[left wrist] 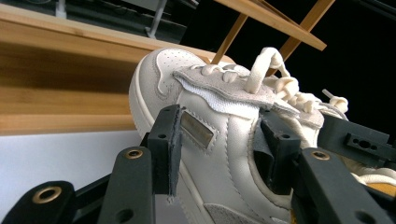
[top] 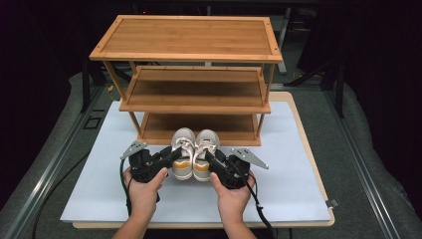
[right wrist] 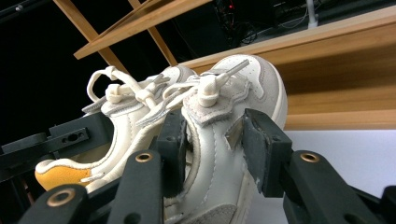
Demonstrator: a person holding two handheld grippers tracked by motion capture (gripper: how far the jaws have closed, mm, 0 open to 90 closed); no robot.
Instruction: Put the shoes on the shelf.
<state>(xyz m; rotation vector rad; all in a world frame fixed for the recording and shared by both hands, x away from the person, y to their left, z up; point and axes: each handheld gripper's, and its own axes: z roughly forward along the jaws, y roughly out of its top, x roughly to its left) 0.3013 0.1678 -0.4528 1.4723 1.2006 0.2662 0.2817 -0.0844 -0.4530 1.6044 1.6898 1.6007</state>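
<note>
Your left gripper [top: 171, 156] is clamped on the outer wall of the left sneaker [top: 182, 152], and your right gripper [top: 211, 158] pinches the right sneaker [top: 204, 153] the same way — both shoes side by side, toes toward the wooden rack [top: 185, 55], just before its bottom shelf over the white mat [top: 288, 179].
</note>
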